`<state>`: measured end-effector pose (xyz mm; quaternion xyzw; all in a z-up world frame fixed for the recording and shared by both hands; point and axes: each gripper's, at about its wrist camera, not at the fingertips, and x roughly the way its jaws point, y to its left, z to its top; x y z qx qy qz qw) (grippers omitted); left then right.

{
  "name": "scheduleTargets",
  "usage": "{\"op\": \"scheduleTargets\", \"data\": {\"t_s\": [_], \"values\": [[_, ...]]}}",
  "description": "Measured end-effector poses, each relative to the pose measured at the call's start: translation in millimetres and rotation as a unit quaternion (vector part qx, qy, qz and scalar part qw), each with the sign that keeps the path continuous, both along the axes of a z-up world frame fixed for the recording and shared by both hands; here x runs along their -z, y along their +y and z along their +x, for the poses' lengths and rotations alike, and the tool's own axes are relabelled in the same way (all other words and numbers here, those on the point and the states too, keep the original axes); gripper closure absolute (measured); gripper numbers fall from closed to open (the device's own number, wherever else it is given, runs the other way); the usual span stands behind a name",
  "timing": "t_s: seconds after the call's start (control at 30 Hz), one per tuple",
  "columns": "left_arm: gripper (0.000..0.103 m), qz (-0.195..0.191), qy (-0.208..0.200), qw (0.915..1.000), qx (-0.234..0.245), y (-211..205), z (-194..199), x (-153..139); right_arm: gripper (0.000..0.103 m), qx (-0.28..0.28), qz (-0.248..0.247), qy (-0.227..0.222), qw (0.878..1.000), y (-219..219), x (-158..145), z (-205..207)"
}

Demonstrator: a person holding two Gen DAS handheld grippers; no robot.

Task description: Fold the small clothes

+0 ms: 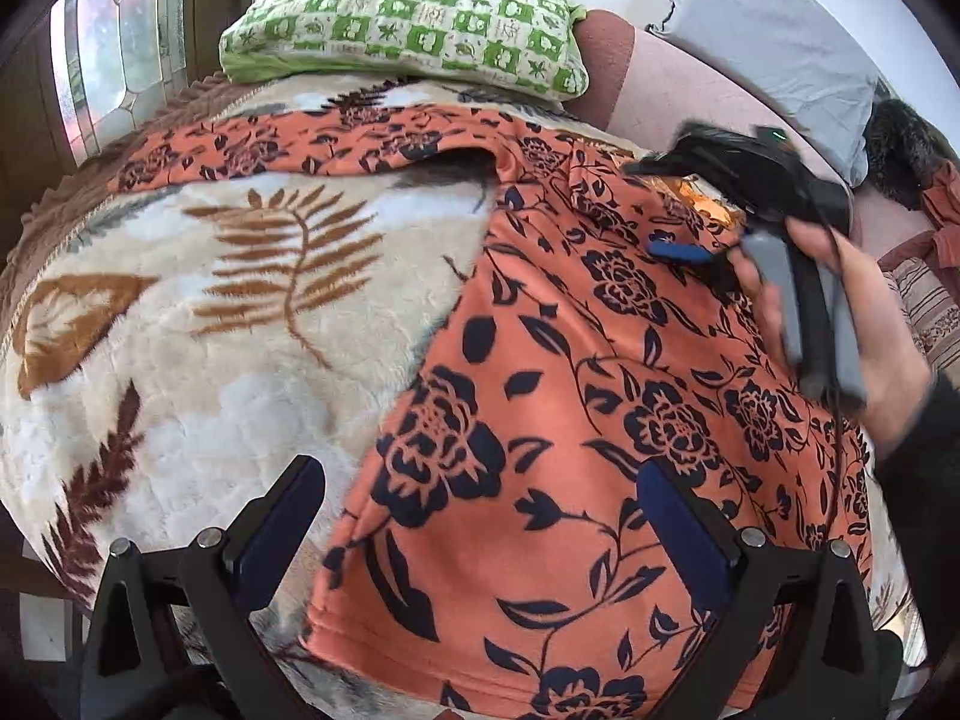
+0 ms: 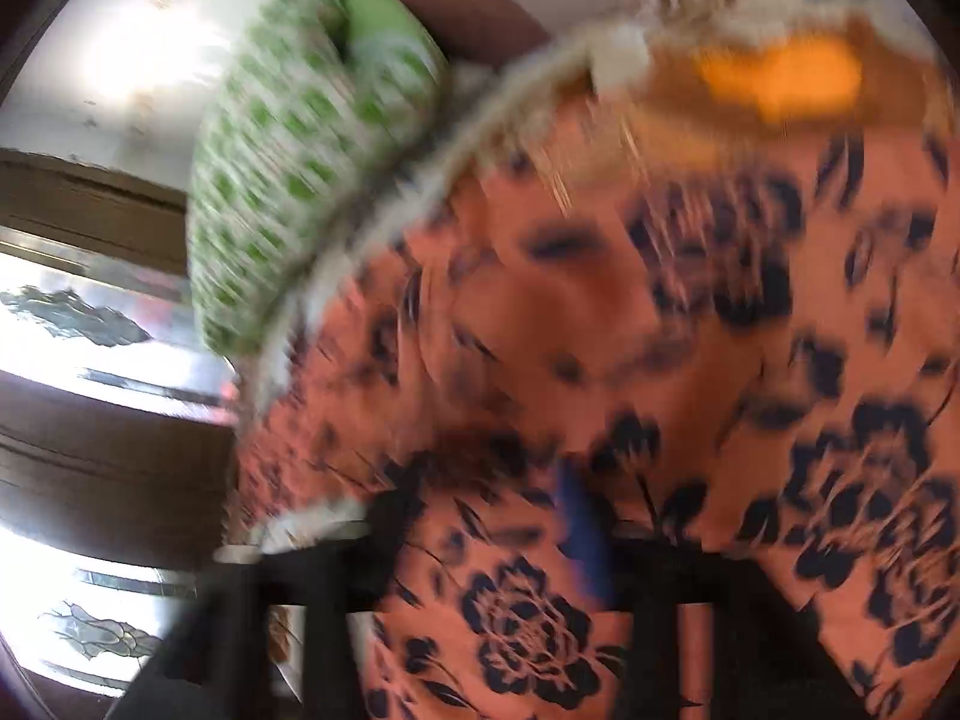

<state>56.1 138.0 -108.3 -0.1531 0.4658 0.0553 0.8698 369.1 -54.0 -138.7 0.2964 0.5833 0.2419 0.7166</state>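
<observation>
Jaws: our left gripper [image 1: 480,528] spread wide, empty, over orange fleece garment with navy flowers [image 1: 540,420] on cream leaf-print blanket [image 1: 210,330]; right gripper [image 1: 690,252] pinching garment near collar, we judge. Risk: fast pull slips fleece, fold skews

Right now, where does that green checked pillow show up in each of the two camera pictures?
Left wrist view: the green checked pillow lies top centre, behind the orange floral garment.
Right wrist view: it sits upper left, blurred and tilted.
Shared landmark: the orange floral garment.
</observation>
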Motion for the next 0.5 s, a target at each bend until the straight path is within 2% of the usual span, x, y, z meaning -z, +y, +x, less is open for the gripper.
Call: {"op": "scheduleTargets", "data": {"t_s": [0.07, 0.17, 0.23, 0.27, 0.37, 0.43, 0.5], "values": [[0.000, 0.000, -0.008, 1.0000, 0.000, -0.5, 6.2, -4.8, 0.002, -0.002, 0.019, -0.026, 0.999, -13.4, -17.0, -10.7], [0.000, -0.002, -0.022, 0.9997, 0.014, -7.9, 22.9, -14.9, 0.001, 0.018, 0.047, -0.069, 0.996, -51.1, -41.5, -29.9], [0.000, -0.003, -0.031, 0.9992, 0.026, -14.2, 39.9, -21.8, 0.001, 0.046, 0.045, -0.082, 0.995, -92.1, -54.2, -35.1], [0.000, -0.004, -0.033, 0.9989, 0.033, -16.7, 48.1, -23.8, 0.001, 0.077, 0.044, -0.083, 0.993, -122.0, -54.5, -42.5], [0.000, 0.002, -0.031, 0.9984, 0.047, -24.4, 78.9, -28.0, 0.001, 0.143, 0.051, -0.057, 0.987, -180.3, -38.2, -51.3], [0.000, 0.004, -0.024, 0.9983, 0.053, -27.7, 101.1, -26.9, 0.001, 0.196, 0.079, -0.019, 0.977, -227.4, -13.5, -64.2], [0.000, -0.002, -0.009, 0.9986, 0.052, -31.1, 112.0, -21.3, 0.001, 0.245, 0.087, -0.001, 0.966, -275.2, 2.6, -79.3]]}}
